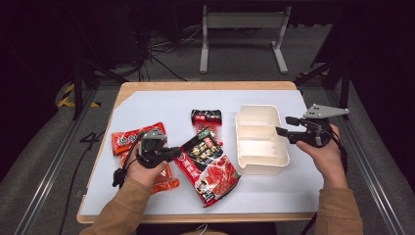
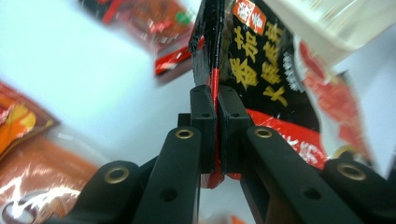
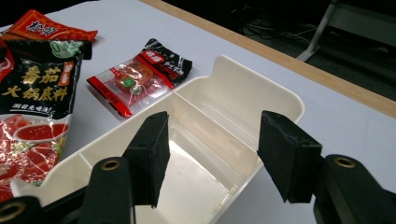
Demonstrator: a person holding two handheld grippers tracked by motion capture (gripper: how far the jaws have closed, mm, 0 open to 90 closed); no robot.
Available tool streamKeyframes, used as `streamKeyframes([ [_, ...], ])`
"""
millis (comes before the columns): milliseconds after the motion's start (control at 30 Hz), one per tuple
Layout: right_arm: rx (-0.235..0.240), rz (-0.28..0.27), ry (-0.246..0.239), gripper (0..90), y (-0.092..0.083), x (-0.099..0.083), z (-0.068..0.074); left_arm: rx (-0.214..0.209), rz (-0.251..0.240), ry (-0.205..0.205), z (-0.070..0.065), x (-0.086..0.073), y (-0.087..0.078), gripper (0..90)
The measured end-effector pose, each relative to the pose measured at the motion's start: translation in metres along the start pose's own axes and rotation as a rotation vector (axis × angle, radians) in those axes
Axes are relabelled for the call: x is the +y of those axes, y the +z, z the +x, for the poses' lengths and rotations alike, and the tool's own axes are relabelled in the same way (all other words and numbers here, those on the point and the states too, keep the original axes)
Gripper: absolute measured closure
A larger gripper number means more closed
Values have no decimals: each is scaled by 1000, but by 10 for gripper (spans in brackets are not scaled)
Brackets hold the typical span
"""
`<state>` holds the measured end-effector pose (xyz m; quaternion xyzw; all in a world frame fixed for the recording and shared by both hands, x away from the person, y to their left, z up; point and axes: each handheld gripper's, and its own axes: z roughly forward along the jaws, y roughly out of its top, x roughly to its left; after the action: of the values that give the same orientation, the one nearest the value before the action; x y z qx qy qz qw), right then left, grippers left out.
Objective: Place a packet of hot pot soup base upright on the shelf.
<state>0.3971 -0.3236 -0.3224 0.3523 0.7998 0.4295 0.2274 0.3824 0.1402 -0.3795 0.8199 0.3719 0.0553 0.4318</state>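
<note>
A large black-and-red sauce packet (image 1: 209,167) lies left of the cream two-part box (image 1: 262,169). My left gripper (image 1: 177,154) is shut on the packet's left edge; in the left gripper view the pads (image 2: 204,119) pinch the thin red seam of the sauce packet (image 2: 261,65), which hangs a little off the table. My right gripper (image 1: 282,125) hovers open at the box's right rim. In the right gripper view its jaws (image 3: 212,154) stand wide apart above the box (image 3: 243,79), nothing between them. The sauce packet (image 3: 37,88) shows at the left there.
A small black-and-red packet (image 1: 205,120) (image 3: 140,77) lies behind the large one, close to the box. A red packet (image 1: 128,139) (image 3: 46,30) and an orange one (image 1: 165,182) lie by my left hand. A white sheet (image 1: 161,105) covers the wooden table.
</note>
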Motion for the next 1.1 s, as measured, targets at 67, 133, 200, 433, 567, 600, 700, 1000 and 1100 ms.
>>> streamKeyframes([
  [67, 0, -1, 5, 434, -1, 0, 0, 4, -28, 17, -5, 4, -7, 871],
  [133, -2, -2, 2, 434, -2, 0, 0, 4, -37, 27, -6, 5, -10, 871],
  [200, -3, -2, 4, 435, -2, -1, 0, 15, -69, 61, -10, 9, -17, 871],
  [433, -1, -5, 3, 436, -5, -1, 2, 28, -147, 139, -30, 18, -32, 871],
  [567, -1, -9, 1, 438, -7, -1, 3, 30, -169, 184, -39, 21, -37, 871],
  [600, -1, -9, 1, 438, -7, -1, 3, 30, -169, 184, -39, 21, -37, 871],
  [700, 4, -13, -7, 439, -8, 0, 5, 25, -186, 215, -46, 24, -42, 872],
  [1000, 70, -43, -34, 441, -12, 8, 21, 16, -239, 265, -55, 29, -53, 872],
  [1100, 109, -58, -39, 440, -13, 12, 26, 8, -253, 270, -56, 30, -55, 872],
])
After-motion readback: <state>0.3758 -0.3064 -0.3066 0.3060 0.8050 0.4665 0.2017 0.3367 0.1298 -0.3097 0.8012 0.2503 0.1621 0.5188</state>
